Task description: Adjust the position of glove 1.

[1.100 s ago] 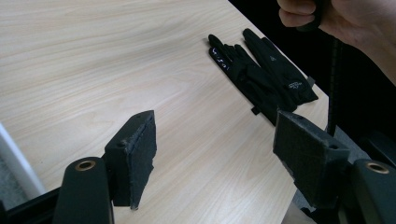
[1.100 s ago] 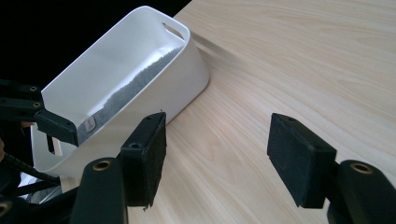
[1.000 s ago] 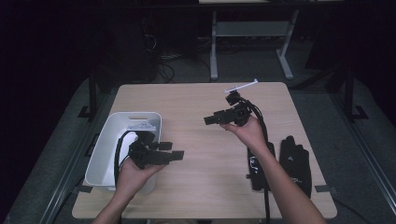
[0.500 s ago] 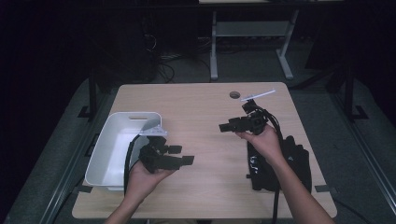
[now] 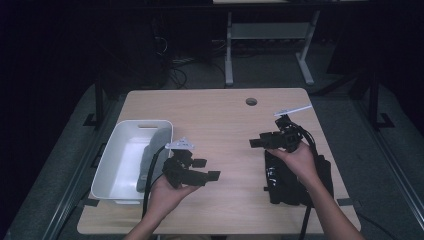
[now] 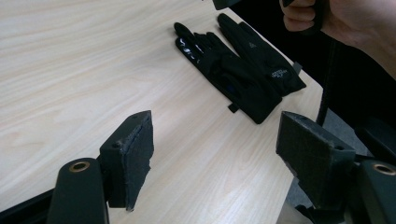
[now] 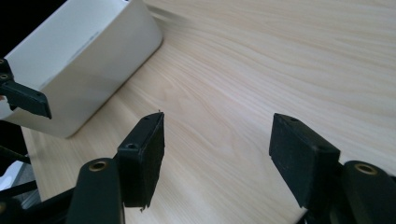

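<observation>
A pair of black gloves [image 5: 292,186] lies flat near the table's right front edge; in the left gripper view the gloves [image 6: 238,70] lie ahead of the jaws, fingers pointing away. My left gripper [image 5: 212,171] hovers over the front middle of the table, right of the white bin [image 5: 112,165]. It is open [image 6: 219,126] with nothing between its pads. My right gripper [image 5: 256,142] hangs just above the far end of the gloves and points left. It too is open [image 7: 219,126] over bare wood, facing the bin [image 7: 84,60].
A grey shape [image 5: 154,150] lies inside the bin; I cannot tell what it is. The wooden table [image 5: 215,115] has a round cable hole [image 5: 251,101] near its far edge. Dark floor and a white frame stand beyond the table.
My right gripper has come nearer and to the right, down toward the gloves. The left gripper has moved right, away from the bin. Both stay open.
</observation>
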Demonstrator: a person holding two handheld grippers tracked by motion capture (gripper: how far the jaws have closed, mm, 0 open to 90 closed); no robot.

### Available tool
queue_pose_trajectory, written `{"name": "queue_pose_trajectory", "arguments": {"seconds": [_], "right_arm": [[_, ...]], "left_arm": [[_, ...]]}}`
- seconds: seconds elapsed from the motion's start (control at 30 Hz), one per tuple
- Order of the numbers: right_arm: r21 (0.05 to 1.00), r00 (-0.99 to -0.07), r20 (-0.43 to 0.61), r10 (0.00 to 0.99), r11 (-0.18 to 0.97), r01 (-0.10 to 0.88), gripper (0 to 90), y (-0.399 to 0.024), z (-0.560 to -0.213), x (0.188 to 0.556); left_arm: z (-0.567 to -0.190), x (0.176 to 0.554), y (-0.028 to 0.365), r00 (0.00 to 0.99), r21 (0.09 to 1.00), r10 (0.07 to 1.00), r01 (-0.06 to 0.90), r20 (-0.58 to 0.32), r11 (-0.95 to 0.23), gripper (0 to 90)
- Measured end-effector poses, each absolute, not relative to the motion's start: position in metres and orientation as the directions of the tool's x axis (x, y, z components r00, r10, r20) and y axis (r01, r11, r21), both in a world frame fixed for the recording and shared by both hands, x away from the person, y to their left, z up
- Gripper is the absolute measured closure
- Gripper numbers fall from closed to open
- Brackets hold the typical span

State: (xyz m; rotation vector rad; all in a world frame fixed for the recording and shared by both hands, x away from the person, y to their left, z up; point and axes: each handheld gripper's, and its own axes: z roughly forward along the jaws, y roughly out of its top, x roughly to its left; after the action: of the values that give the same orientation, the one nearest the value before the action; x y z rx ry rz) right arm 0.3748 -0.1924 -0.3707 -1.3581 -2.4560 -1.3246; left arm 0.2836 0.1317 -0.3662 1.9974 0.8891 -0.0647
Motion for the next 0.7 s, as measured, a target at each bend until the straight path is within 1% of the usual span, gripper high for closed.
{"name": "queue_pose_trajectory", "arguments": {"seconds": [0.27,0.33,0.53,0.7], "right_arm": [[0.651,-0.586,0.402,0.703,0.230,0.723,35.1,-0.216,-0.384,0.364],[0.657,-0.579,0.394,0.713,0.222,0.721,36.8,-0.225,-0.387,0.358],[0.652,-0.562,0.396,0.726,0.209,0.729,36.8,-0.239,-0.397,0.349],[0.642,-0.544,0.399,0.739,0.198,0.740,37.8,-0.253,-0.405,0.342]], "left_arm": [[-0.375,0.280,0.122,0.749,0.727,0.549,0.602,-0.371,-0.332,27.1],[-0.376,0.280,0.120,0.752,0.724,0.538,0.605,-0.382,-0.332,27.1],[-0.380,0.275,0.116,0.758,0.725,0.535,0.598,-0.373,-0.341,27.0],[-0.386,0.273,0.113,0.753,0.720,0.536,0.607,-0.383,-0.338,27.1]]}}
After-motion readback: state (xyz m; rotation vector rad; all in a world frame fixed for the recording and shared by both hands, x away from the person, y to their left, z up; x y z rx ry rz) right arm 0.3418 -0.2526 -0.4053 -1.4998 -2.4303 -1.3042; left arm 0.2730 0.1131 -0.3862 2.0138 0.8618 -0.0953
